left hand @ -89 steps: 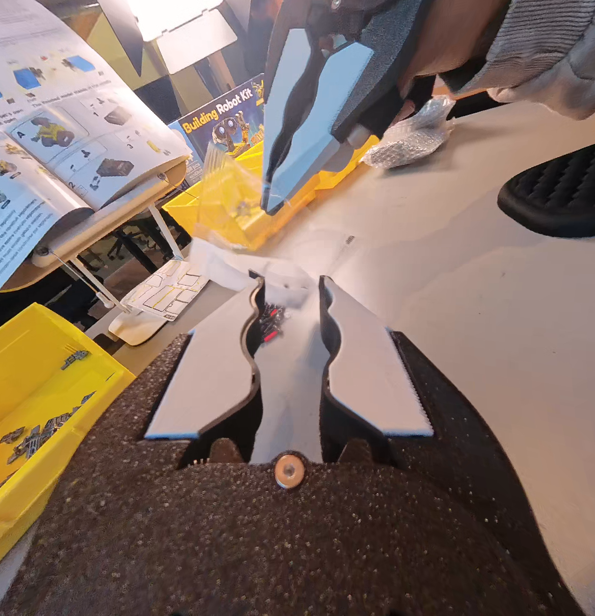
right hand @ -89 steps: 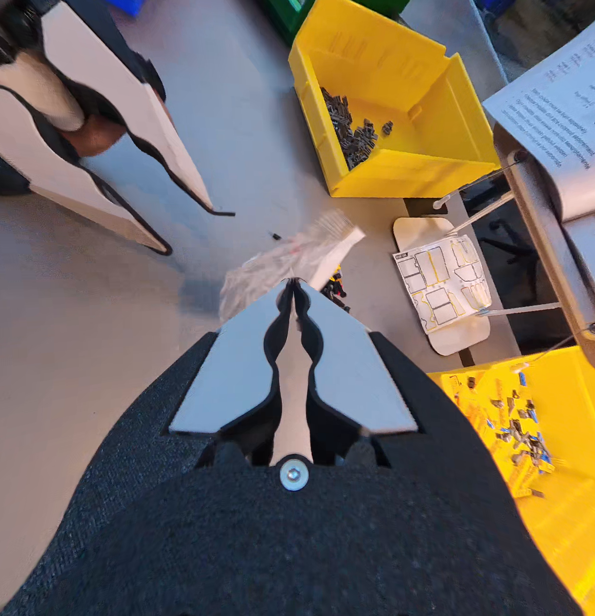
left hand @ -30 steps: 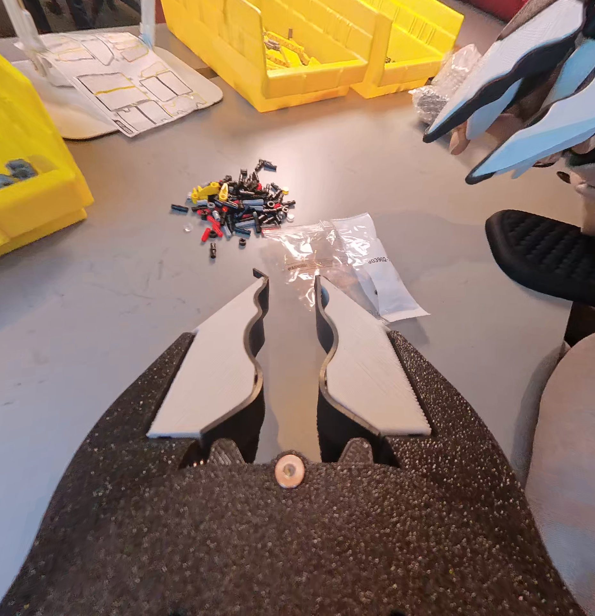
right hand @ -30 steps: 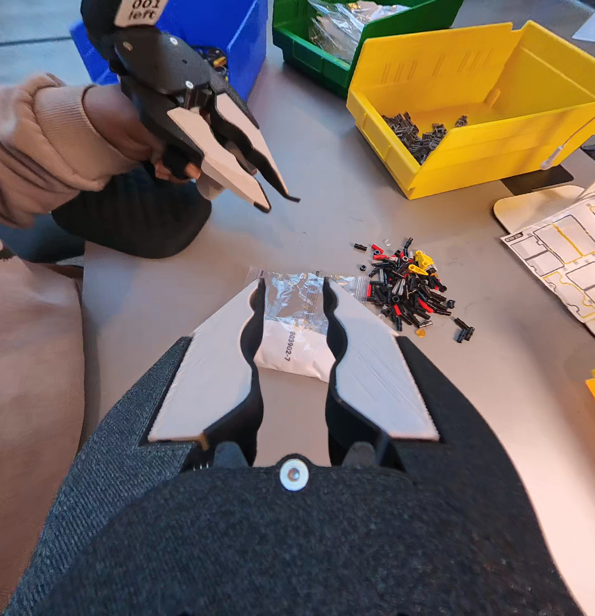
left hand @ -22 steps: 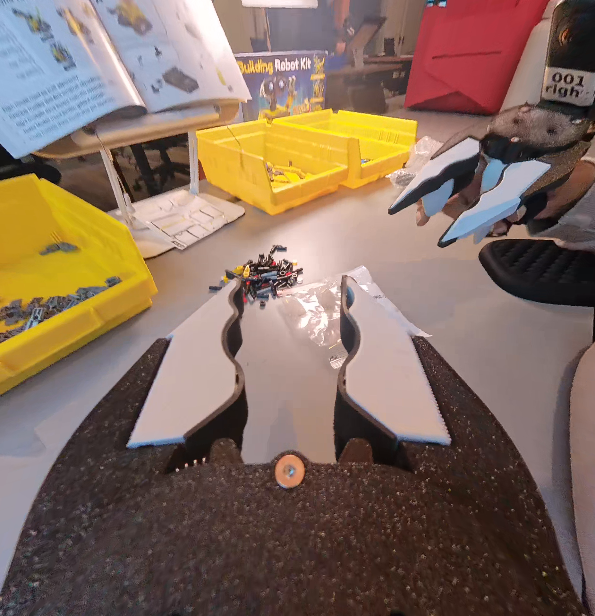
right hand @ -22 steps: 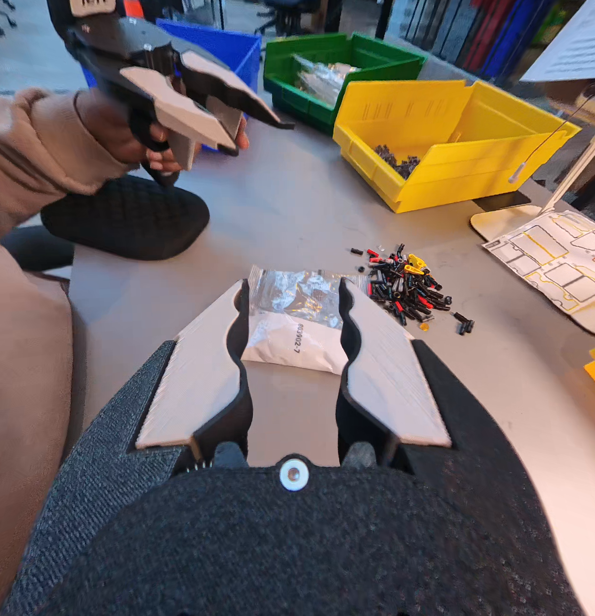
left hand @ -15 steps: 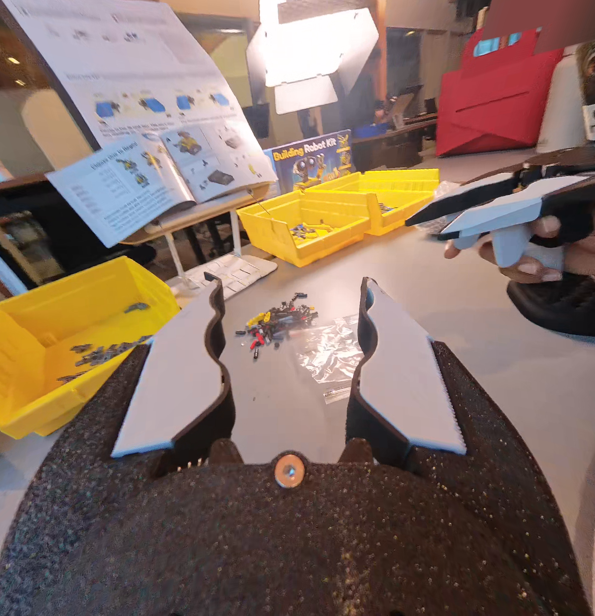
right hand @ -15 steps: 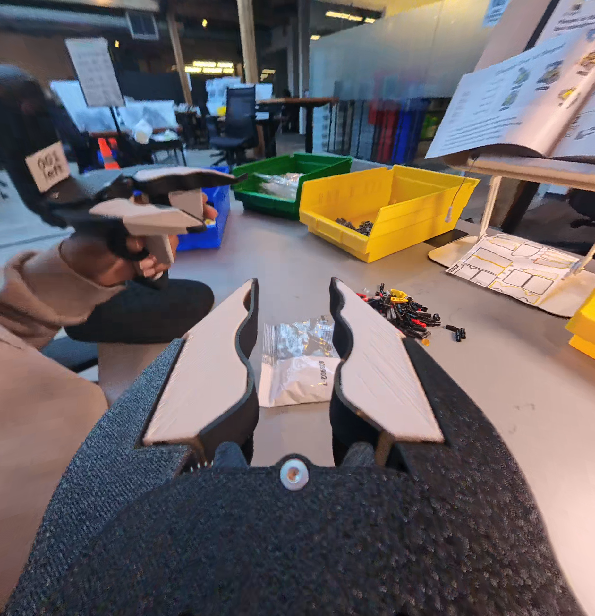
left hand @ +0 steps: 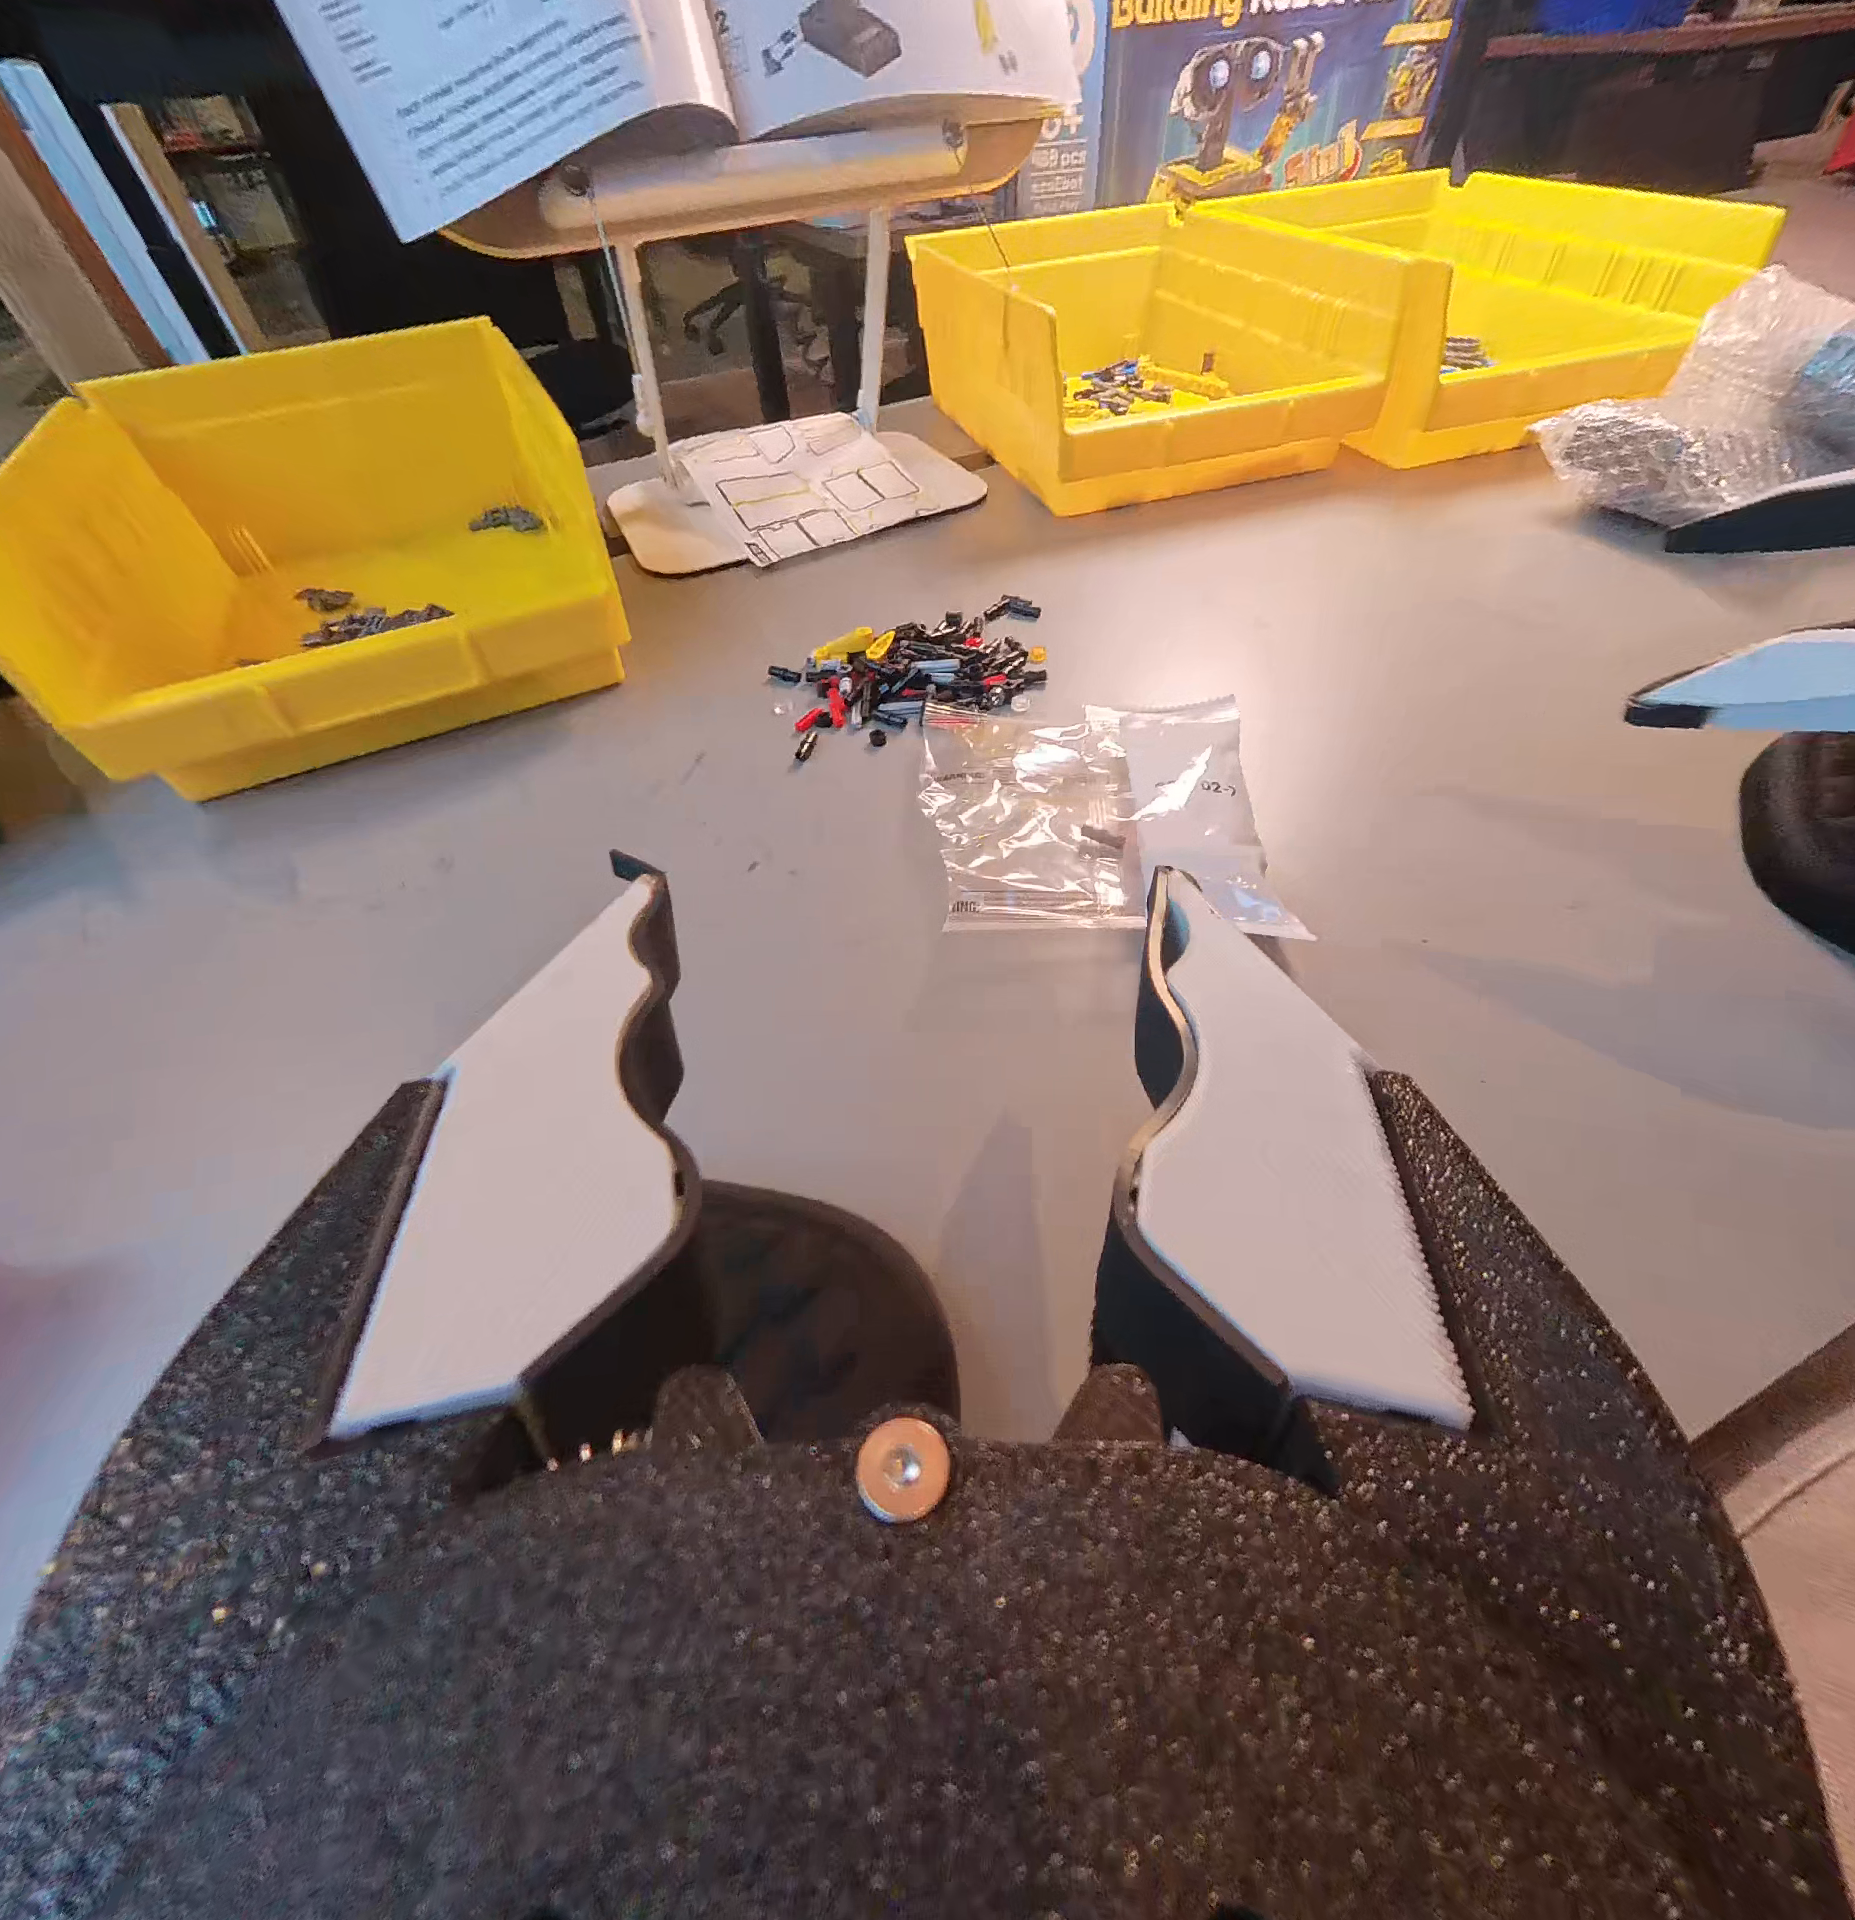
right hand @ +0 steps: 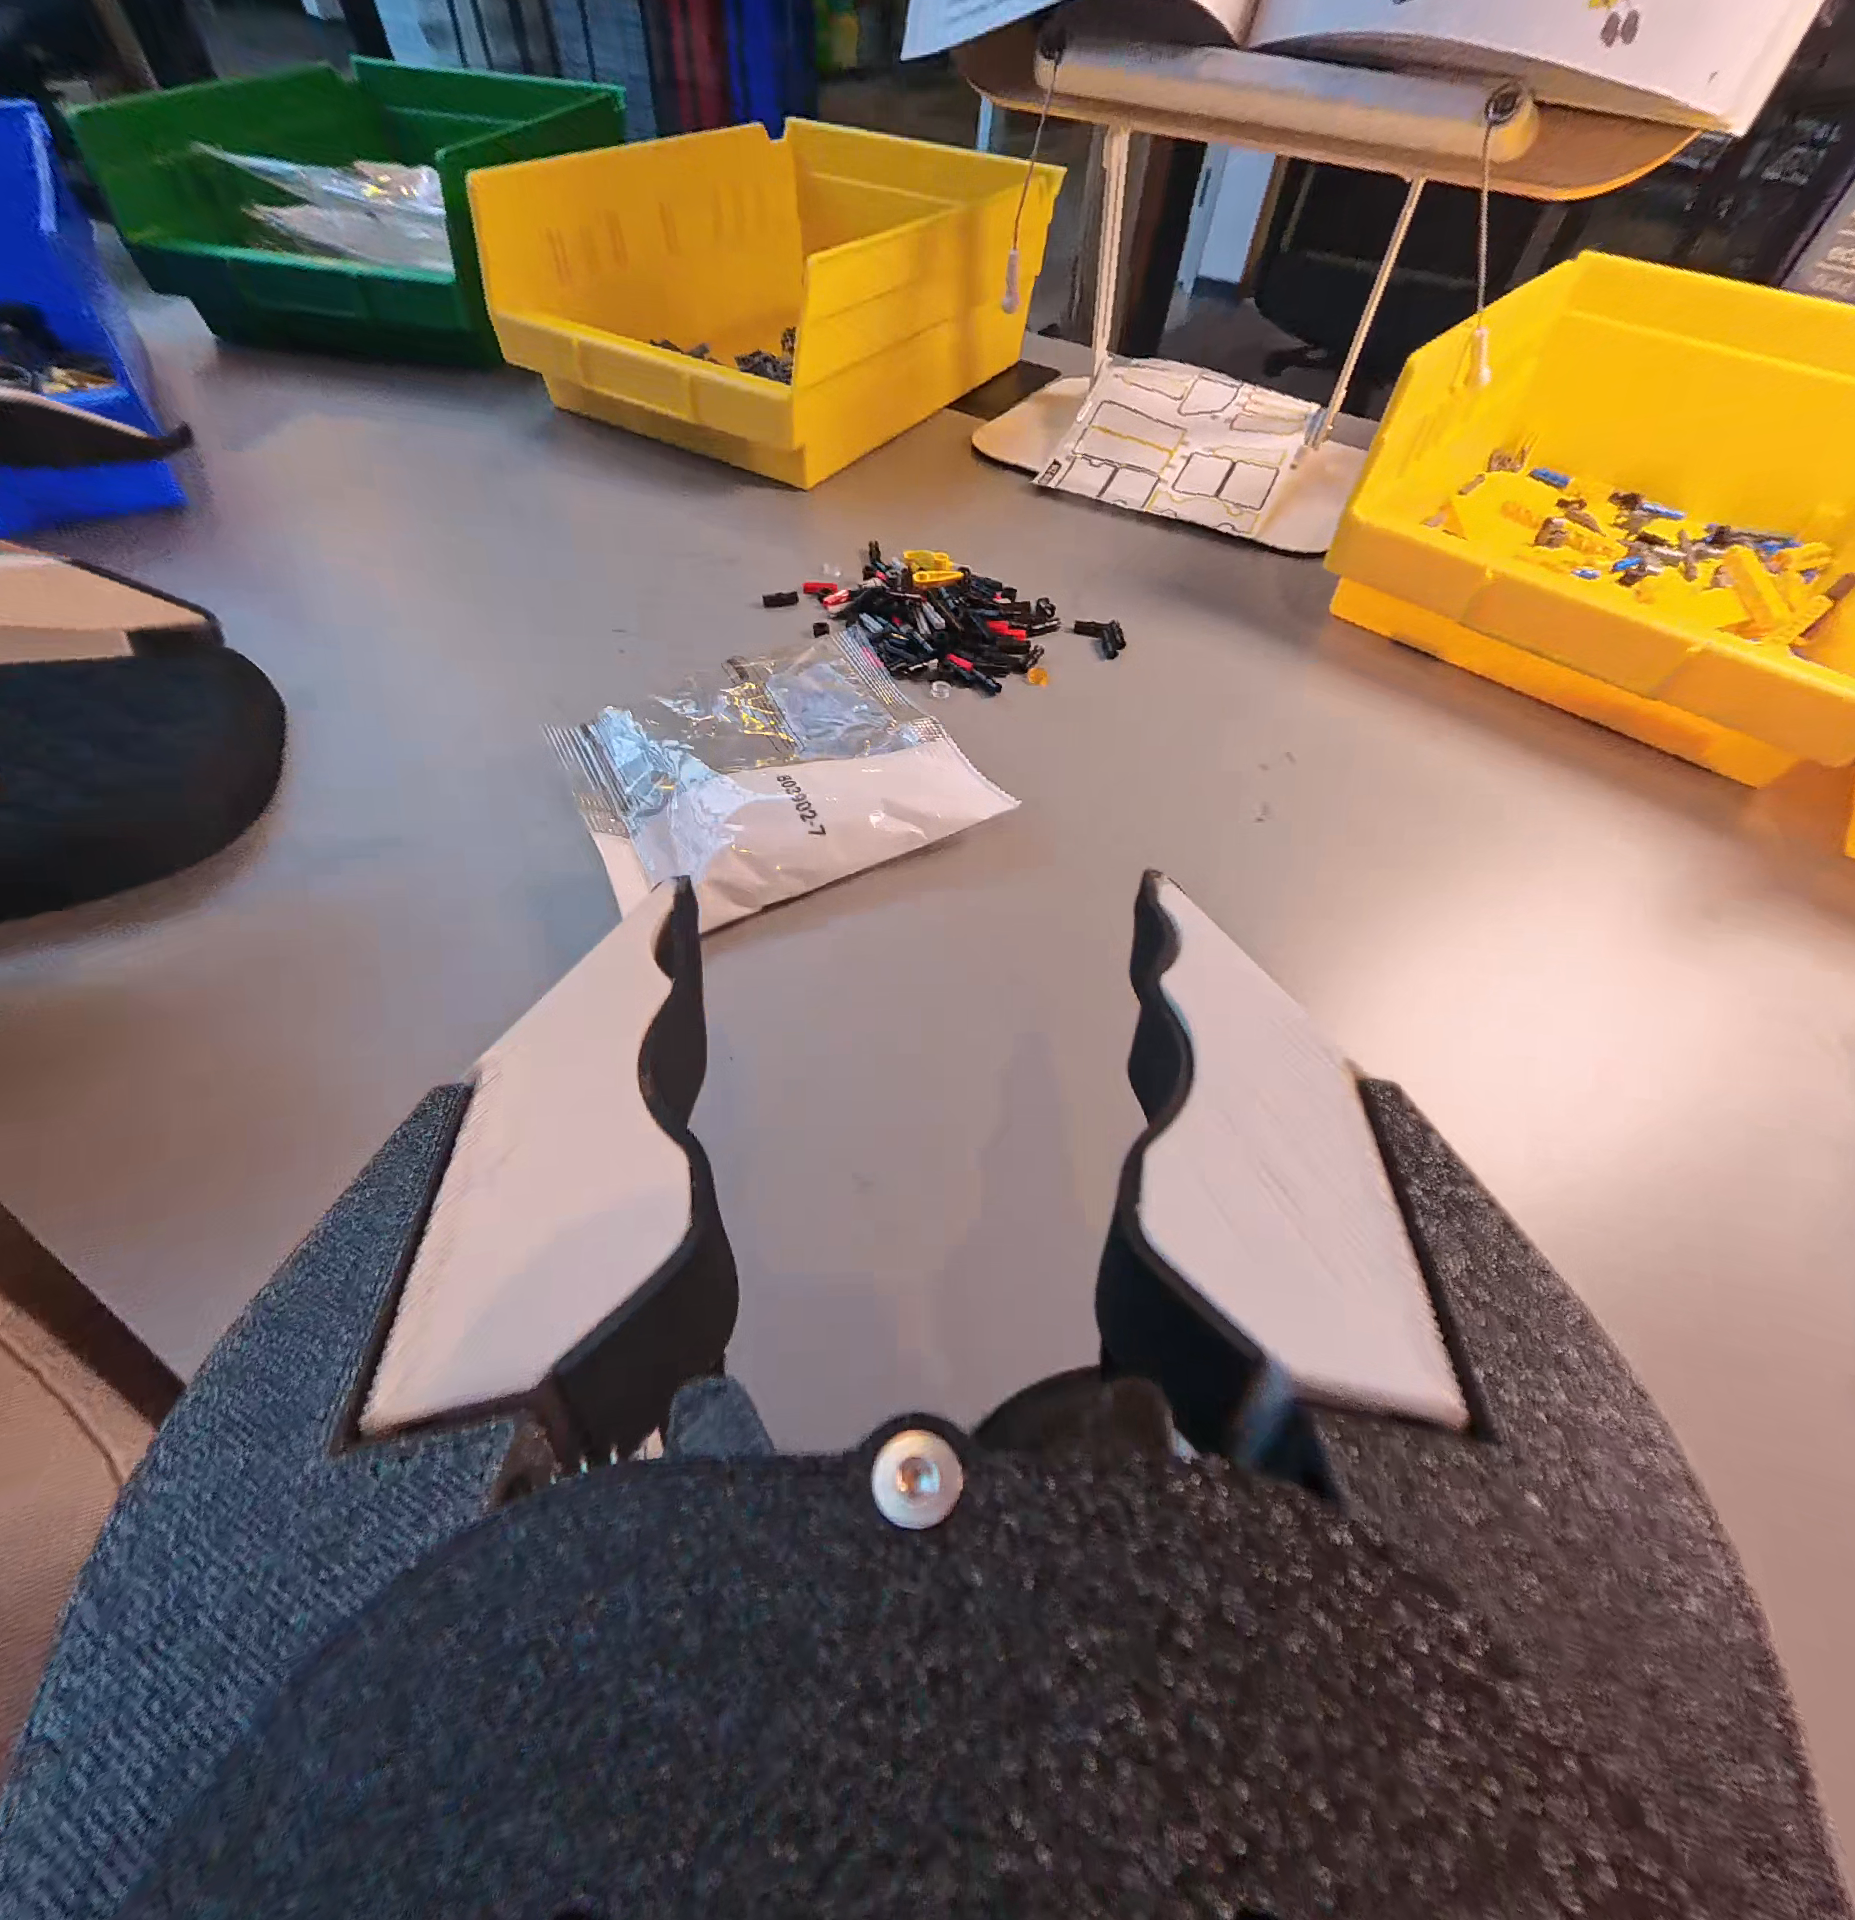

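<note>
A pile of small black, red and yellow building pieces [left hand: 918, 670] lies on the grey table [left hand: 383, 987]; it also shows in the right wrist view [right hand: 944, 623]. A flat clear plastic bag [left hand: 1068, 821] lies just in front of the pile, and shows in the right wrist view [right hand: 767, 790] too. My left gripper [left hand: 897, 883] is wide open and empty, low over the table, short of the bag. My right gripper [right hand: 912, 894] is wide open and empty, its left fingertip near the bag's edge. The right gripper's fingertips [left hand: 1754, 686] show at the left wrist view's right edge.
Yellow bins [left hand: 279, 582] [left hand: 1162, 353] [right hand: 757, 301] [right hand: 1629, 540] hold small parts. A green bin [right hand: 310, 197] and a blue bin [right hand: 40, 343] stand at far left. A book stand [left hand: 777, 312] with an open manual and a sticker sheet [right hand: 1183, 447] stands behind the pile. Black pads [right hand: 102, 769] [left hand: 1827, 831] lie near.
Three seconds ago my right gripper was shut on the bag over the table. Now the bag lies flat, the pieces are in a pile, and both grippers have opened wide and drawn back.
</note>
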### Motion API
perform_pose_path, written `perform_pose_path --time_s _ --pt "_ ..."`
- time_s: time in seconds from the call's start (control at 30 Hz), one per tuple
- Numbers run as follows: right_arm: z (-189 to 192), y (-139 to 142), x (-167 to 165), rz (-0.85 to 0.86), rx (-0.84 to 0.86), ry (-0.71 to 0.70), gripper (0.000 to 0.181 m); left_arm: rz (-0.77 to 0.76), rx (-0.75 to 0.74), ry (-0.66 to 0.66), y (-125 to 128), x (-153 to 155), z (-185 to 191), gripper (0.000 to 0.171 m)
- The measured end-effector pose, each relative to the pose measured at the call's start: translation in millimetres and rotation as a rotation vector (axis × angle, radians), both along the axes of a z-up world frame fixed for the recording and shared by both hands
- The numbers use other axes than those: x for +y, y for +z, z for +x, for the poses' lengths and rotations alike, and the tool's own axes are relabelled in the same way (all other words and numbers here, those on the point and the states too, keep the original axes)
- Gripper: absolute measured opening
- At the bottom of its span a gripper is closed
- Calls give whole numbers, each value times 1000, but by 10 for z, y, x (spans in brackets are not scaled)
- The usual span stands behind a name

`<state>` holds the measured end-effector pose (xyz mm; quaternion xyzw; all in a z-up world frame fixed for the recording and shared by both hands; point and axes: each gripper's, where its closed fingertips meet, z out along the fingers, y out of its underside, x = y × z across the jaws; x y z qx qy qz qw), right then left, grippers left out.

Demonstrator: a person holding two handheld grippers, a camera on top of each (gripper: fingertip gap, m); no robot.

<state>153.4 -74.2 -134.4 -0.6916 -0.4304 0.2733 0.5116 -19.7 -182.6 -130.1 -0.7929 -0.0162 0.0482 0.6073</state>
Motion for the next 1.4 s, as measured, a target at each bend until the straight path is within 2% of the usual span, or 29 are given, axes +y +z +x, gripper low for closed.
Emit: perform_pose_path --time_s 0.23,0.5,1.4 --pt "11 2 9 -1 -17 -6 87 11 -77 -1 -31 -58 -14 96" --pt "-21 -78 54 -33 -5 9 95 58 -281 -67 -35 -15 -7 106" --pt "-129 -91 -26 -48 25 52 88 45 -281 -52 -90 32 -9 106"
